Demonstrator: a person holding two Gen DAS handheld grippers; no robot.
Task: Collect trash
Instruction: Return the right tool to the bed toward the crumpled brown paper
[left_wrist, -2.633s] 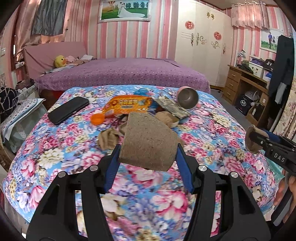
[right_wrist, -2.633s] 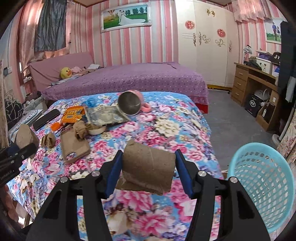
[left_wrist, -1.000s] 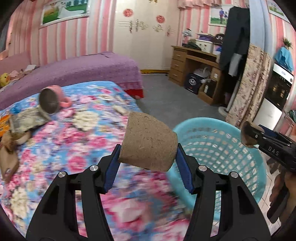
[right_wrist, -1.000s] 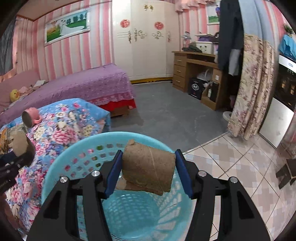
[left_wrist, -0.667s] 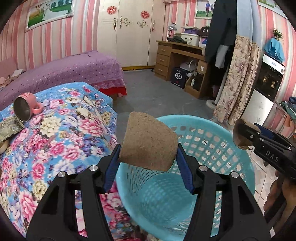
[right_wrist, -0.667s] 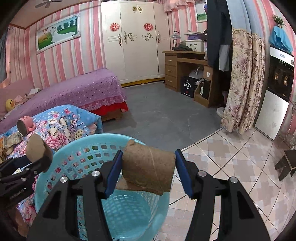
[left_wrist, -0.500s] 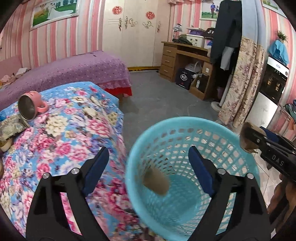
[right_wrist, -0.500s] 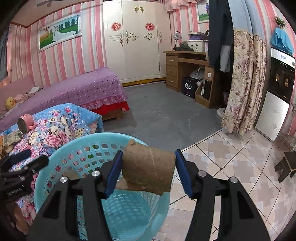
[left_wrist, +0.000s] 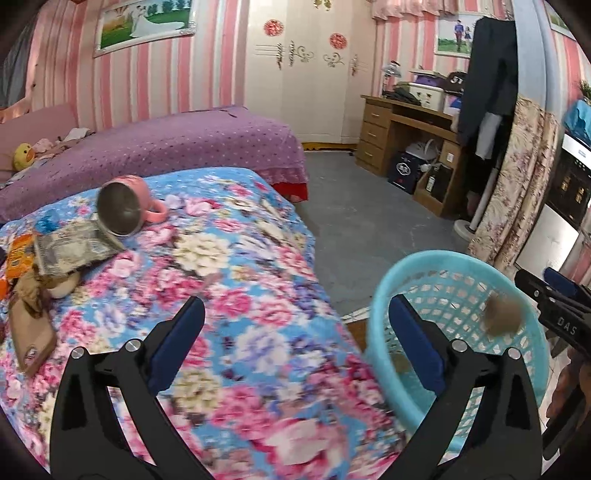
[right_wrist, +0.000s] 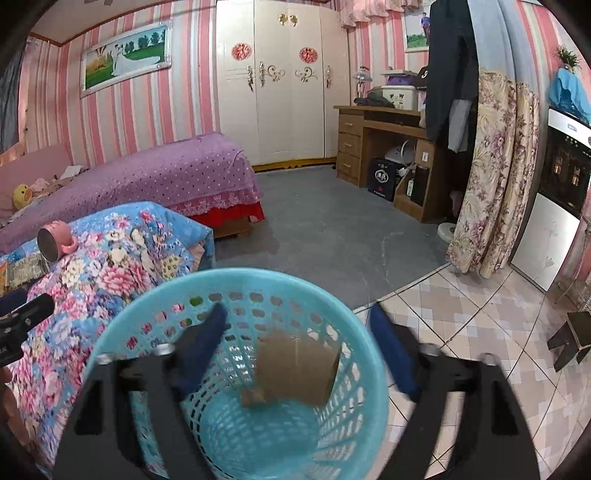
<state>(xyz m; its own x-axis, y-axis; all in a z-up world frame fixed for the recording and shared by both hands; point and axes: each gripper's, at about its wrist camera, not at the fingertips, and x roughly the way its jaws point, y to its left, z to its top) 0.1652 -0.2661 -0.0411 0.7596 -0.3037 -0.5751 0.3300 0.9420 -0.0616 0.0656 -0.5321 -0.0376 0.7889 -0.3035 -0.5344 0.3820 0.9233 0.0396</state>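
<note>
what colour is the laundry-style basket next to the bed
Light blue, or turquoise. The basket shows best in the right wrist view.

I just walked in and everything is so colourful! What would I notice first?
Probably the turquoise laundry-style basket standing on the floor by the bed, with a brown cardboard tube dropping into it between the open right tongs. Next, the flowery blue-and-pink bedspread on the left, where a pink mug lies on its side beside some wrappers.
</note>
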